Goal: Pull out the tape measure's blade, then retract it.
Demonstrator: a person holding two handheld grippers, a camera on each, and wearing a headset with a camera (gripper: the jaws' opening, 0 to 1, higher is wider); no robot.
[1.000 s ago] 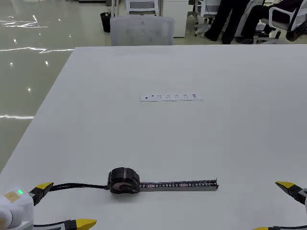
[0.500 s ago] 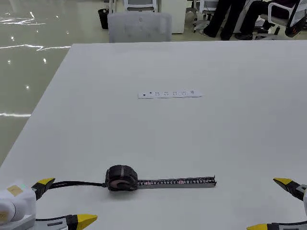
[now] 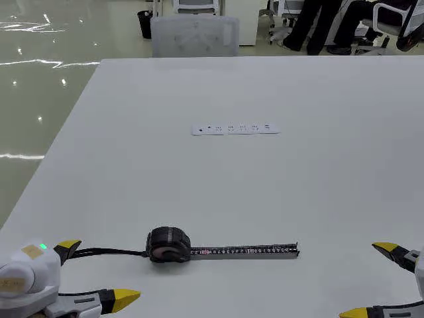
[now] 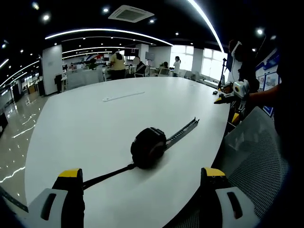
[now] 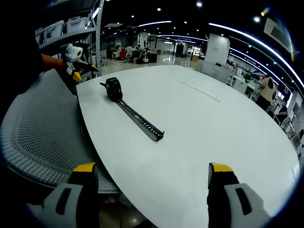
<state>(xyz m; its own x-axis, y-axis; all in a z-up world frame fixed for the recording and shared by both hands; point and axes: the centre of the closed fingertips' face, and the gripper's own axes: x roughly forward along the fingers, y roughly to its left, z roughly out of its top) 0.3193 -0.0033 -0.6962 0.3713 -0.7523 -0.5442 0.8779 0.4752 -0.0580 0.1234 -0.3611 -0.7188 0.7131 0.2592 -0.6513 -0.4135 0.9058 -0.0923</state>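
as the left gripper (image 3: 99, 271) gapes, the tape measure (image 3: 169, 244) lies extended.

On the table (image 3: 278, 192), the tape measure (image 3: 168, 244) lies between left gripper (image 3: 99, 270) and right gripper (image 3: 366, 279), power strip (image 3: 235, 128) behind.

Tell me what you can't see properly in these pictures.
- Numbers on the blade: too small to read, head view.
- Marks on the strip: too small, head view.
- Strap end: hidden behind the left gripper, head view.
- Right gripper: body cut off by the head view's bottom right corner.
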